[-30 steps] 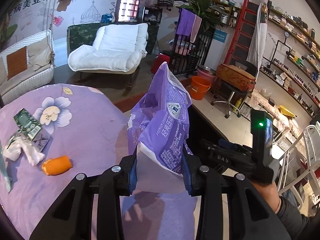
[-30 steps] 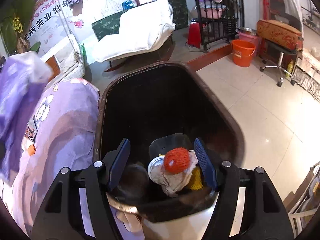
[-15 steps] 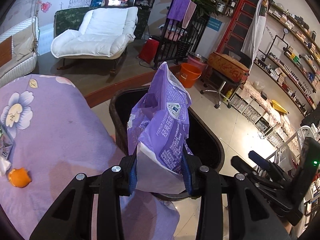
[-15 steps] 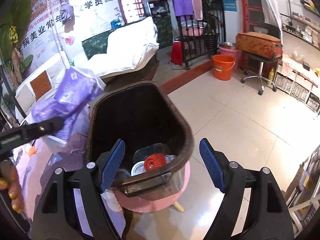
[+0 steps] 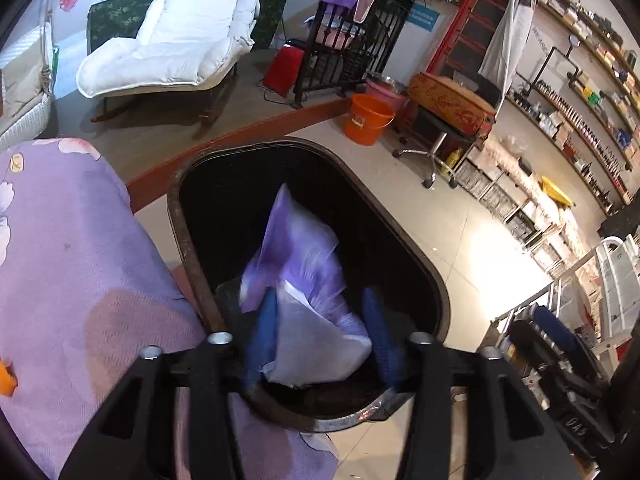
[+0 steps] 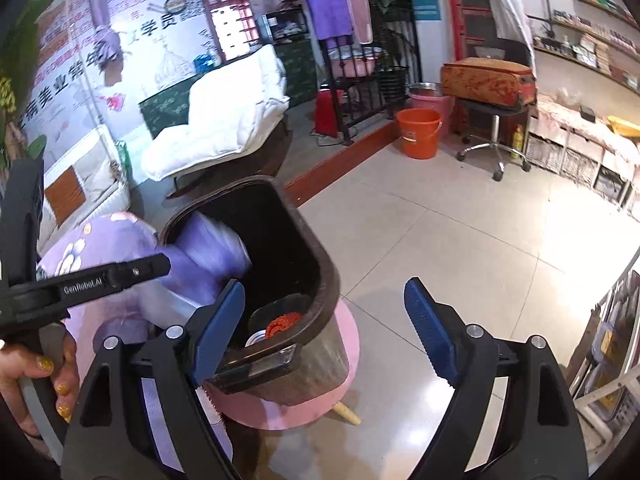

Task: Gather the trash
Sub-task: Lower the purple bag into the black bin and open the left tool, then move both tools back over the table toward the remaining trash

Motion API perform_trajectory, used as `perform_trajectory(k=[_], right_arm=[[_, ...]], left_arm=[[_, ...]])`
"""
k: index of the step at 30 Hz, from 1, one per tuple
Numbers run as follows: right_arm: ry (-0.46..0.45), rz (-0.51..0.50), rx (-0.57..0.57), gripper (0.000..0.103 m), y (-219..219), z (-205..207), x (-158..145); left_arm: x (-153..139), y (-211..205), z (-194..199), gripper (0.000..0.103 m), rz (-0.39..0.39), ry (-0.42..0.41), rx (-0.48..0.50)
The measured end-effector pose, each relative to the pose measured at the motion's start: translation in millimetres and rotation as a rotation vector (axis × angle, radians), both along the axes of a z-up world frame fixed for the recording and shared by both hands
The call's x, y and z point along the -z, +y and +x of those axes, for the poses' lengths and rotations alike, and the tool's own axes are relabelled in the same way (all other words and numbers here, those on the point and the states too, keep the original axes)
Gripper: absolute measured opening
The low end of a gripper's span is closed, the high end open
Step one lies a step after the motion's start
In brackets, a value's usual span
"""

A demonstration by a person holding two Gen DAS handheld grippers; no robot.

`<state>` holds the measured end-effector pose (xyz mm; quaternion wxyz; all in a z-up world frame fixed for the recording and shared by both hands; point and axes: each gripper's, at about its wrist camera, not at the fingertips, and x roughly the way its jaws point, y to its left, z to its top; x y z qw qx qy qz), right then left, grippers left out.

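Note:
A purple and white plastic bag (image 5: 304, 272) drops, blurred, into the black trash bin (image 5: 400, 216). My left gripper (image 5: 320, 332) hangs over the bin's near end with its jaws opening; the bag sits between the pads but is no longer pinched. In the right wrist view the bag (image 6: 208, 248) shows at the bin's (image 6: 320, 248) left wall, beside one left gripper finger (image 6: 120, 274). My right gripper (image 6: 322, 300) is wide apart and still opening, empty, near the bin's front corner. A red scrubber (image 6: 282, 322) and a tin can (image 6: 256, 338) lie at the bottom.
The bin rests on a pink stool (image 6: 344, 344) beside the table with a purple flowered cloth (image 5: 72, 240); an orange scrap (image 5: 6, 378) lies at its left edge. A person's hand (image 6: 40, 368) holds the left gripper. Beyond stand an orange bucket (image 6: 420, 132), a wheeled stool (image 6: 492, 144) and a white lounger (image 5: 172, 52).
The left gripper carried the bag from above the table to over the bin, then its jaws parted and the bag fell. The right gripper drew back from the bin and widened.

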<state>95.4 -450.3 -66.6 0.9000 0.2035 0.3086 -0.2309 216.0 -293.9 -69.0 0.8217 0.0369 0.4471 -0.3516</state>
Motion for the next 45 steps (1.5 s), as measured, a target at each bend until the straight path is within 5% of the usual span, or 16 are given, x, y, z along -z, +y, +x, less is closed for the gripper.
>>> perform_trajectory(k=[9, 24, 38, 45], right_arm=[[-0.019, 0.017, 0.048, 0.082, -7.6, -4.6, -2.5], [-0.028, 0.022, -0.077, 0.083, 23.9, 19.9, -9.5], [0.005, 0.027, -0.438, 0.086, 117.4, 73.1, -10.8], [0.054, 0.061, -0.622, 0.086, 167.5, 96.5, -3.6]], left_arm=[[-10.3, 5.2, -12.9, 0.081, -0.005, -0.076, 0.018], [-21.7, 51.5, -39.4, 0.086, 0.058, -0.209, -0.057], [-27.3, 172.7, -43.3, 0.086, 0.133, -0.298, -0.367], [-20.6, 253.2, -42.5, 0.086, 0.171, -0.256, -0.539]])
